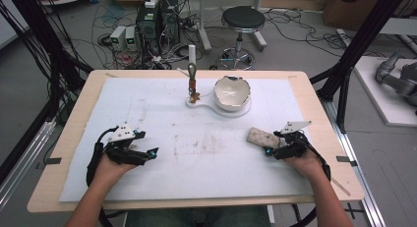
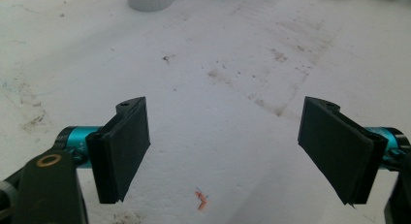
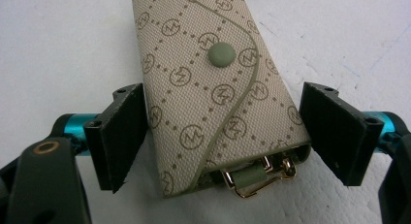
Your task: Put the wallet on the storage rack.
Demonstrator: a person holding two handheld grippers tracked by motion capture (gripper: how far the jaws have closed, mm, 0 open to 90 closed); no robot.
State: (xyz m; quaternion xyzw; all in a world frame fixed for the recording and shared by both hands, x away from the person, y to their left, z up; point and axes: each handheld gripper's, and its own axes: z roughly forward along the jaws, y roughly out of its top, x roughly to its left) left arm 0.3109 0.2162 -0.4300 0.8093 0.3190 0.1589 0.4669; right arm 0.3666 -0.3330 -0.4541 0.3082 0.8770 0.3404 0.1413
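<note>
- Beside the key pouch (image 3: 213,88), on either flank of it, stood the jaws of the right gripper (image 3: 223,136), spread wide and not yet pressing on the fabric
- Flat on the white mat (image 1: 162,178) lay that pouch, to the right of and nearer the person than the cracked white bowl (image 1: 231,92), with its snapped flap facing up and its gold clip (image 3: 257,178) poking out of the end nearest the gripper
- Far to the left of the pouch, the left gripper (image 2: 223,151) hovered low over bare mat, jaws wide apart with nothing between them
- Woven canvas of this kind probably felt light and soft, with some give under a squeeze and enough texture not to slip
- Best hold, as I judged it, was across the two long edges just behind the clip end, where the folded layers and metal inside would stiffen it
- Pinching the flap tip or the snap (image 3: 222,55) risked popping it open
</note>
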